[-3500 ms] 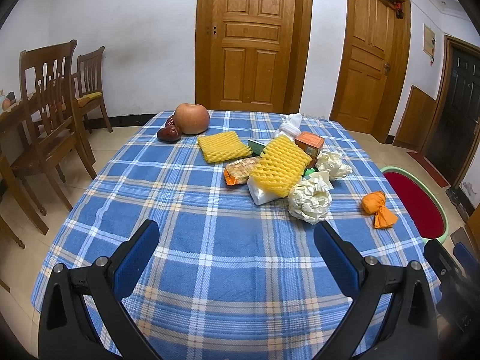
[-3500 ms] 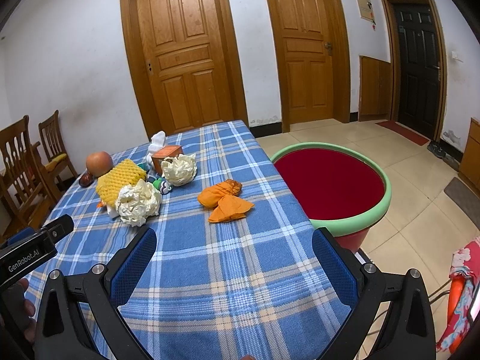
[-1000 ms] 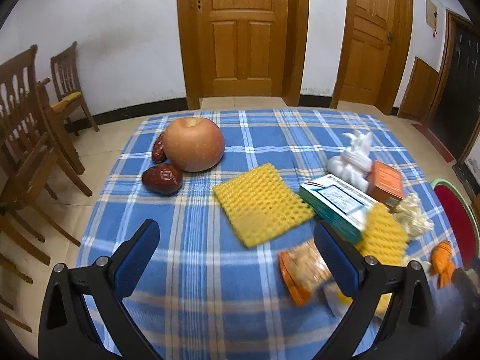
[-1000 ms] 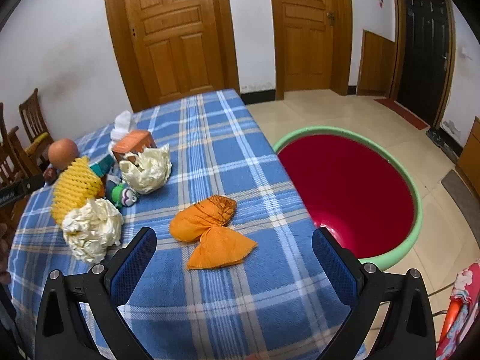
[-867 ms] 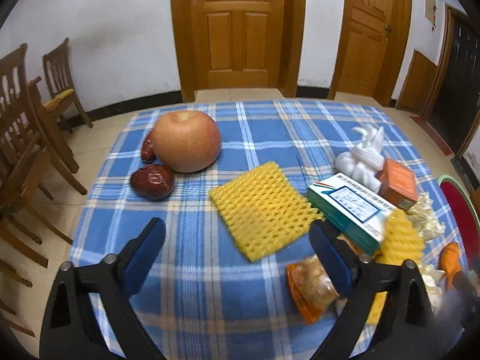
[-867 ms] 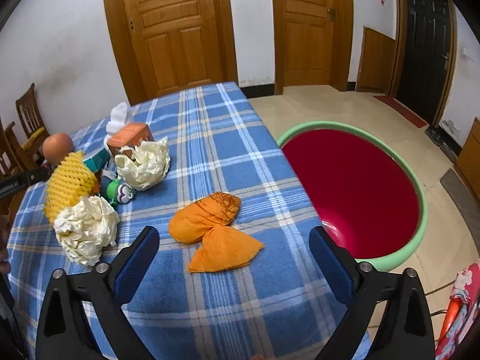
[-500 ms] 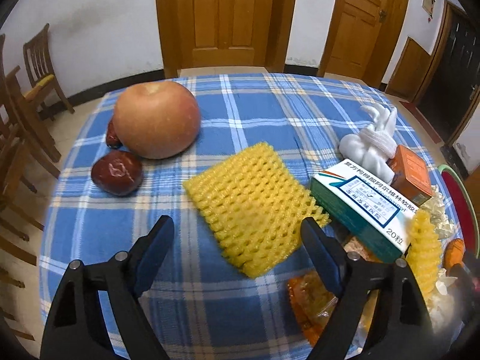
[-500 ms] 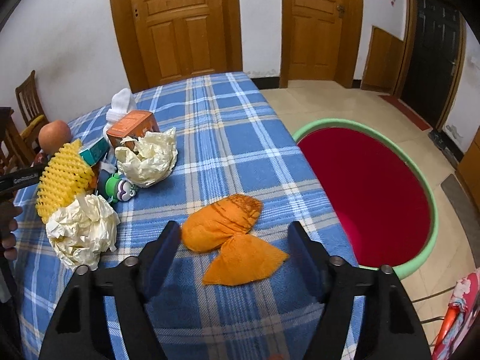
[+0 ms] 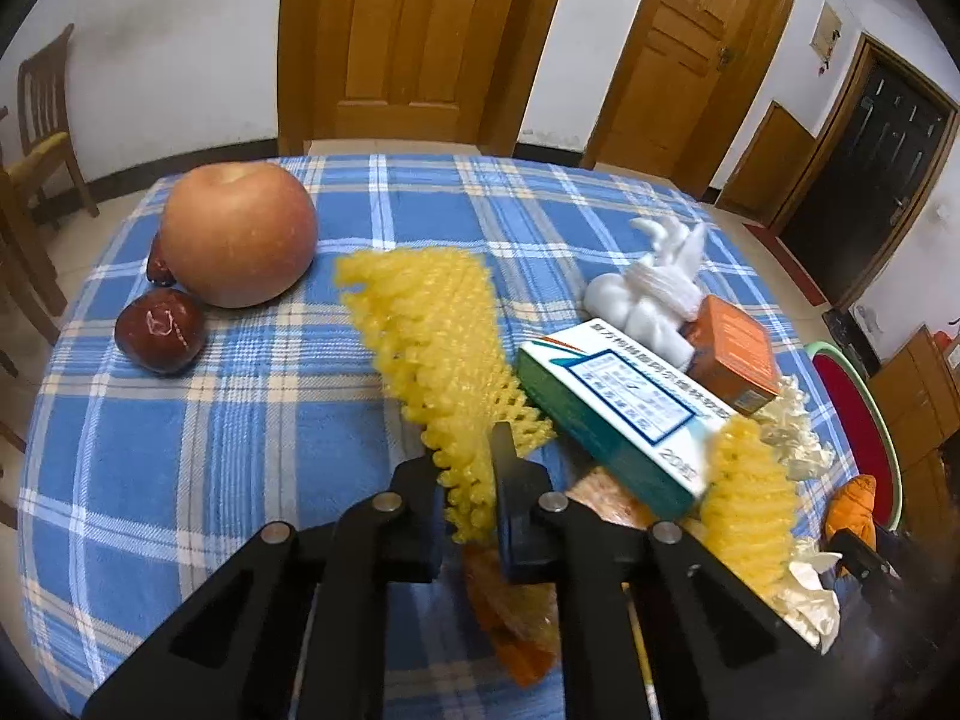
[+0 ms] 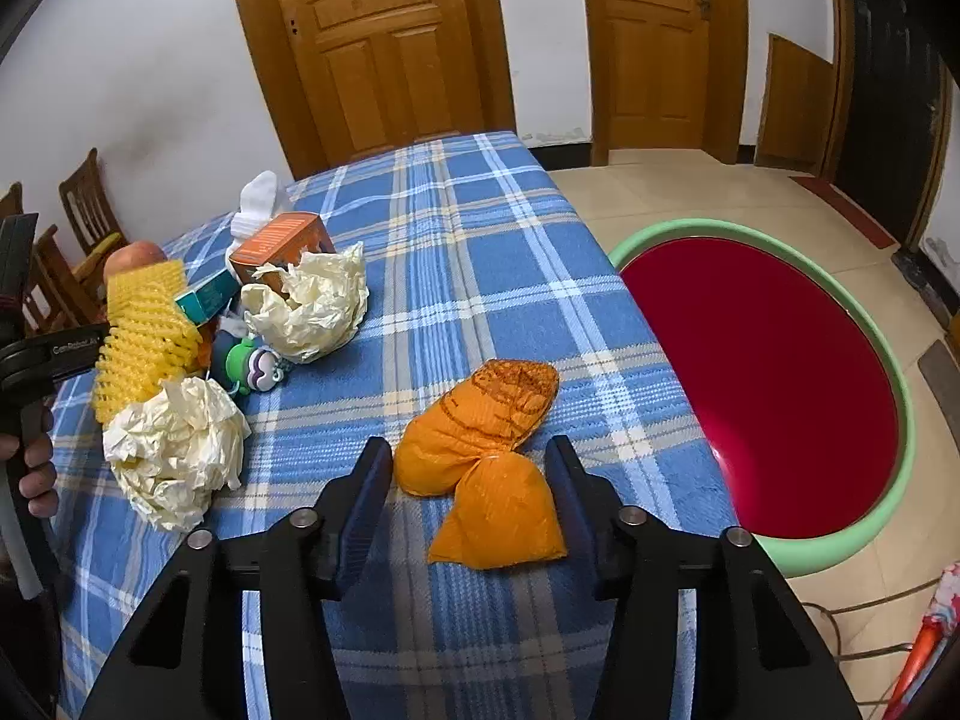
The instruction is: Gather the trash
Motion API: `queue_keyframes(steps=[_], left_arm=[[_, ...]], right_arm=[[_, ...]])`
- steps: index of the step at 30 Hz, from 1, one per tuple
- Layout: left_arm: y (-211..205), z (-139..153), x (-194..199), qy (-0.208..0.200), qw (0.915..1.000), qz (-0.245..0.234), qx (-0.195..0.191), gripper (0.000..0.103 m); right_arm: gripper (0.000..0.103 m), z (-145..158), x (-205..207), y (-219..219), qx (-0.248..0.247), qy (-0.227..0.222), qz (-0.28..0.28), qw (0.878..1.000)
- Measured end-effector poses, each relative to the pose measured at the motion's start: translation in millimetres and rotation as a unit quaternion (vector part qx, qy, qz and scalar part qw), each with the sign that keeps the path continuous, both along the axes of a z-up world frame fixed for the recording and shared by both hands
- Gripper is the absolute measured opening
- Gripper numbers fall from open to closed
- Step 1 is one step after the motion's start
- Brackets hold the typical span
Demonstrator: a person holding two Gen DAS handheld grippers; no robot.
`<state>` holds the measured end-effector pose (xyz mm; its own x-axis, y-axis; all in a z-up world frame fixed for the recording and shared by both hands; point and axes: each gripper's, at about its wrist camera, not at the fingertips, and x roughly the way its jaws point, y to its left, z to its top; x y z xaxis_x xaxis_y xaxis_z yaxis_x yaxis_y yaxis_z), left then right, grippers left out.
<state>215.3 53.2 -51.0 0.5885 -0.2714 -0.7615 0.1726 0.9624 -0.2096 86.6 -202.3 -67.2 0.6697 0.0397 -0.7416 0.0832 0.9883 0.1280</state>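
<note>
With the left gripper (image 9: 467,495) clamped on the yellow foam net (image 9: 432,336) and the right gripper (image 10: 469,483) closing its fingers around the orange bag (image 10: 480,450) on the surface: pickup step. Next, probably: lift both, carry to the red tub (image 10: 840,558).

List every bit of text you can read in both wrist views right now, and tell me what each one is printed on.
"20": white face of the green and white box, near its lower corner.
"GenRobot.AI": side of the left gripper, as seen in the right wrist view.
Other print on the green and white box: blurred, unreadable.
Print on the orange box: too small to read.
Notice on the far wall: too small to read.
</note>
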Motion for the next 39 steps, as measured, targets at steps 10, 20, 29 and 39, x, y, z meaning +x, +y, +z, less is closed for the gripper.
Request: queue_keyframes(steps=[10,20,29,39], left_arm=[[19,36,-42,-0.044,0.9985,0.027,-0.019,0.011],[4,72,-86,-0.075,0.9959,0.009,-0.051,0.011],[-44,90,-105,-0.087,0.9928,-0.043,-0.07,0.011],[-119,89,-99,-0.073,0.9893,-0.108,-0.066,0.011]], right_arm=[[0.023,3,-16,-9,0.027,-0.013,0.006,1.0],[0.022,26,-39,-9,0.033,-0.051,0.015,0.998],[0.022,47,-53,-30,0.041,-0.074,0.0,0.996],[0.022,48,-58,-78,0.047,-0.08,-0.043,0.995]])
